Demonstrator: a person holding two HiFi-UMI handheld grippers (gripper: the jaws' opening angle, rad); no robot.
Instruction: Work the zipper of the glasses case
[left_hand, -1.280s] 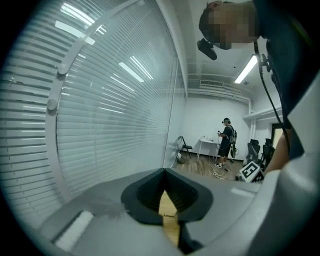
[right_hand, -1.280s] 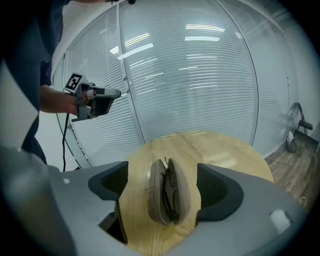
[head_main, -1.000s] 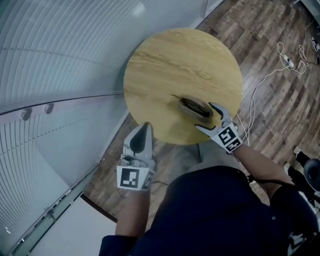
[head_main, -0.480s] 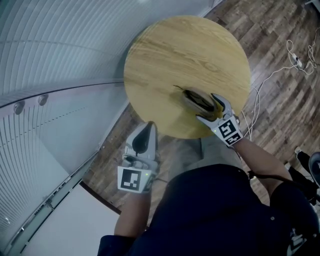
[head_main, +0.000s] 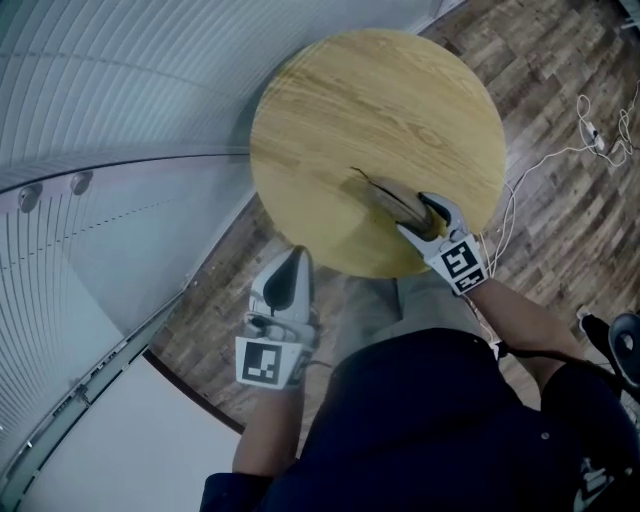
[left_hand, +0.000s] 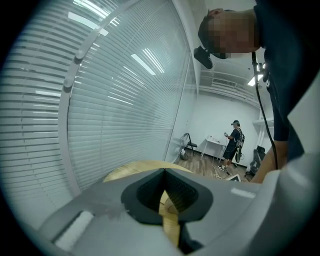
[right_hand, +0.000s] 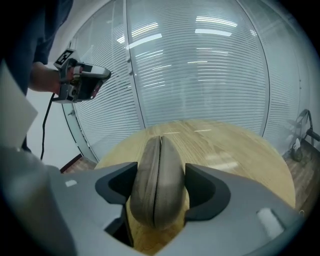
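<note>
A dark olive glasses case (head_main: 392, 203) lies on the round wooden table (head_main: 370, 110), near its front right edge. My right gripper (head_main: 418, 217) straddles the case's near end. Its jaws are closing, and the pads meet the two sides of the case (right_hand: 157, 165), whose zipper seam runs straight away from the camera. In the right gripper view, the right gripper (right_hand: 160, 186) has the case filling its gap. My left gripper (head_main: 291, 262) hangs shut and holds nothing, off the table's front left edge. The left gripper (left_hand: 164, 180) points towards the table edge (left_hand: 125, 172).
A curved glass wall with blinds (head_main: 120, 90) runs along the table's left side. A white cable (head_main: 560, 140) trails over the wood floor on the right. In the left gripper view, a person (left_hand: 233, 142) stands by a desk far back, with a folding chair (left_hand: 190, 147) nearby.
My right gripper has slid forward over the near end of the case and its jaws have narrowed onto it. The left gripper has stayed where it was, shut.
</note>
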